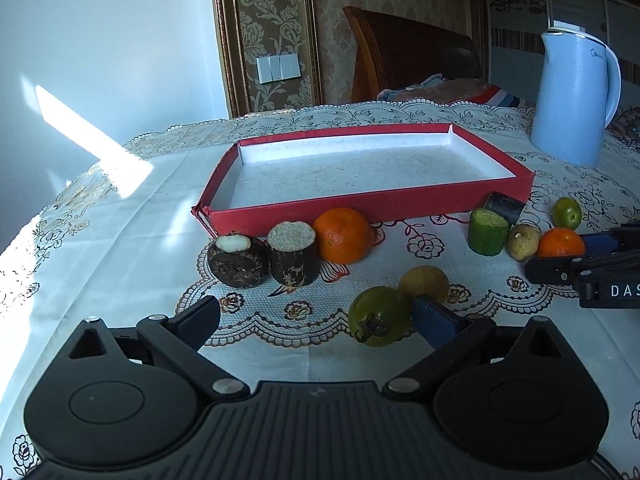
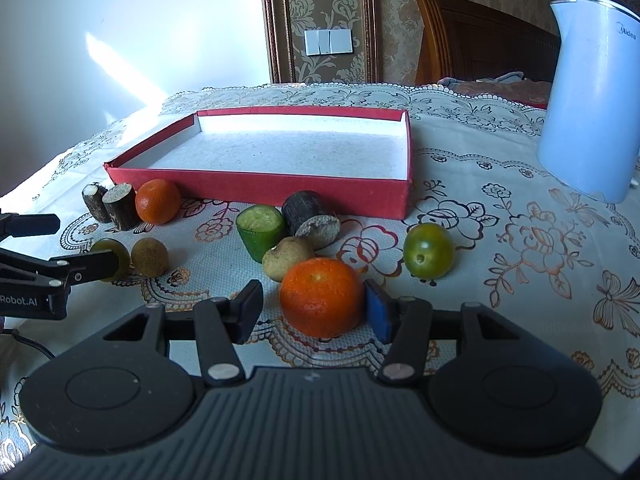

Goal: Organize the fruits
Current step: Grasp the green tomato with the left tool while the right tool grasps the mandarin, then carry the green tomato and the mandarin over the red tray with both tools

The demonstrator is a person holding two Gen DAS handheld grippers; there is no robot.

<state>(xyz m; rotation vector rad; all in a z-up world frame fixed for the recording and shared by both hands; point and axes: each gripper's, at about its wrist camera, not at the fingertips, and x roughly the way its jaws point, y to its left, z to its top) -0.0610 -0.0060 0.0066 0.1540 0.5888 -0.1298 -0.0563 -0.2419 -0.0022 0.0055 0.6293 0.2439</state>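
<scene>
Two grippers spread wide: the left gripper (image 1: 316,320) flanks a green persimmon (image 1: 378,316), the right gripper (image 2: 314,310) an orange (image 2: 322,298). Sugarcane stubs (image 1: 292,258) and loose fruit crowd before the red tray (image 2: 256,184); kettle (image 2: 592,96) beyond.

"Midea" printed in grey near the top of the pale blue plastic electric kettle (image 2: 588,96), at 2 o'clock. "Robot.AI" in white on the black left tool (image 2: 46,236), at 9 o'clock. "DAS" in white on the black right tool (image 1: 592,258), cut off at the edge.
</scene>
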